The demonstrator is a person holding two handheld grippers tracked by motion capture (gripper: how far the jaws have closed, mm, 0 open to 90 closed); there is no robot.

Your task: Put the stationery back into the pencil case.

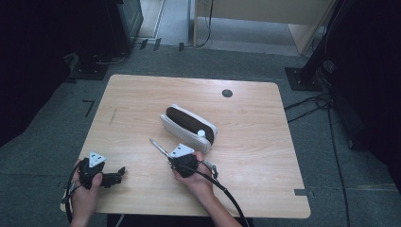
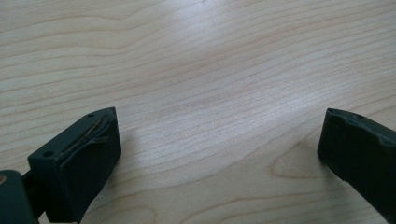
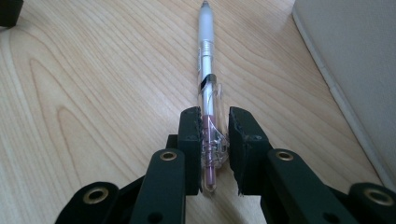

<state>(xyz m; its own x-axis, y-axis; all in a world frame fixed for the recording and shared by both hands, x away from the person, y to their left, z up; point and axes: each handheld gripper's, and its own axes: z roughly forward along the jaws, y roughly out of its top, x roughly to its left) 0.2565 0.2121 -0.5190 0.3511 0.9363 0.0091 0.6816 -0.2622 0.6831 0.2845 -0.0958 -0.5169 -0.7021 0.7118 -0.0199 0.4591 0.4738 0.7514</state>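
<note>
A clear pen (image 3: 207, 70) with a pinkish core points away from my right gripper (image 3: 215, 130), whose jaws are shut on its clip end. In the high view the pen (image 1: 160, 148) lies low over the table, just in front of an open white pencil case (image 1: 189, 127), and the right gripper (image 1: 171, 158) holds its near end. The case's pale side (image 3: 345, 60) runs along the right of the right gripper view. My left gripper (image 1: 120, 172) rests at the table's front left corner. Its jaws stand wide apart over bare wood, so the left gripper (image 2: 219, 126) is open and holds nothing.
A small white round object (image 1: 201, 133) sits in the case's mouth. A dark round hole (image 1: 227, 93) marks the wooden table (image 1: 142, 94) near its far edge. Cables and black stands (image 1: 312, 71) lie on the grey floor around it.
</note>
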